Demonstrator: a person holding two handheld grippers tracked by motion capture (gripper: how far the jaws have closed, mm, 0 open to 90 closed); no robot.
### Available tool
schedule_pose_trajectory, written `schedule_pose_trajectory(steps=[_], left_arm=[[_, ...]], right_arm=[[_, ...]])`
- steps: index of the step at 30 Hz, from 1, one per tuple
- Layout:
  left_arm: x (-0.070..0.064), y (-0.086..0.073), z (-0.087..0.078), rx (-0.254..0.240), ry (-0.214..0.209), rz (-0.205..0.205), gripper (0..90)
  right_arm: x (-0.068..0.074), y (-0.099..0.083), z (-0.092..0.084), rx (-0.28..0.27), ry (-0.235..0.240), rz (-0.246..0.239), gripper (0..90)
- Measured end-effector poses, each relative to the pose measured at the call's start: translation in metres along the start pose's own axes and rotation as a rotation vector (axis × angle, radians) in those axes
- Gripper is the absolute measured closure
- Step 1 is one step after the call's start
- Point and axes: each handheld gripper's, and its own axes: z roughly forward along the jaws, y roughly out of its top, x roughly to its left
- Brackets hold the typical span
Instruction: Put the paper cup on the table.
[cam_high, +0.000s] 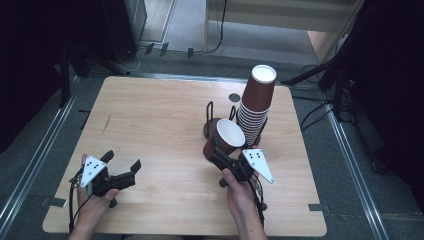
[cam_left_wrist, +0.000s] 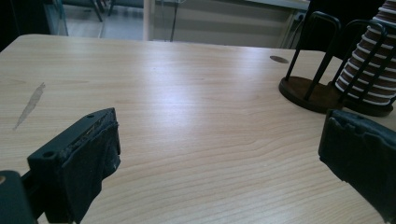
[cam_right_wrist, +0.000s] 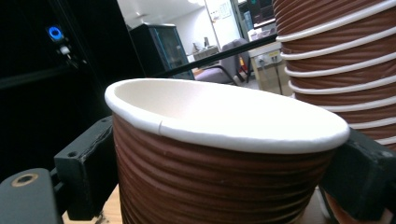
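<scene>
A brown ribbed paper cup (cam_high: 223, 138) with a white inside is held above the table, mouth up and tilted toward me. My right gripper (cam_high: 220, 152) is shut on the cup (cam_right_wrist: 219, 158), one jaw on each side of its wall. A tall stack of upside-down brown cups (cam_high: 256, 102) stands in a black wire holder (cam_high: 212, 117) just behind it; the stack (cam_right_wrist: 336, 60) rises at the right. My left gripper (cam_high: 122, 167) rests open near the table's front left, nothing between its pads (cam_left_wrist: 91, 163).
The wooden table (cam_high: 150, 120) has a grey scuff mark (cam_left_wrist: 30, 105) at the left and a dark round spot (cam_high: 234, 97) near the holder (cam_left_wrist: 310, 88). Cables and black stands lie on the floor beyond the table.
</scene>
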Motion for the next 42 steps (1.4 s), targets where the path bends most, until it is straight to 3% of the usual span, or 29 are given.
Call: schedule_pose_trajectory(steps=[8, 20, 24, 27, 38, 42], left_arm=[[0.007, -0.002, -0.005, 0.002, 0.019, -0.011, 0.0], [0.018, -0.004, -0.011, 0.017, 0.058, -0.034, 0.0], [0.020, -0.006, -0.013, 0.022, 0.064, -0.037, 0.0], [0.022, -0.007, -0.014, 0.027, 0.070, -0.036, 0.0], [0.028, -0.010, -0.018, 0.034, 0.087, -0.050, 0.0], [0.030, -0.010, -0.019, 0.036, 0.088, -0.054, 0.0]], right_arm=[[-0.010, -0.005, -0.003, -0.002, -0.040, -0.114, 9.8], [-0.033, -0.012, -0.011, 0.012, -0.079, -0.234, 9.7], [-0.043, -0.015, -0.014, 0.008, -0.106, -0.254, 9.7], [-0.049, -0.019, -0.017, 0.003, -0.126, -0.297, 9.7], [-0.054, -0.042, -0.016, 0.038, -0.065, -0.439, 9.7], [-0.051, -0.049, -0.013, 0.055, -0.048, -0.447, 9.7]])
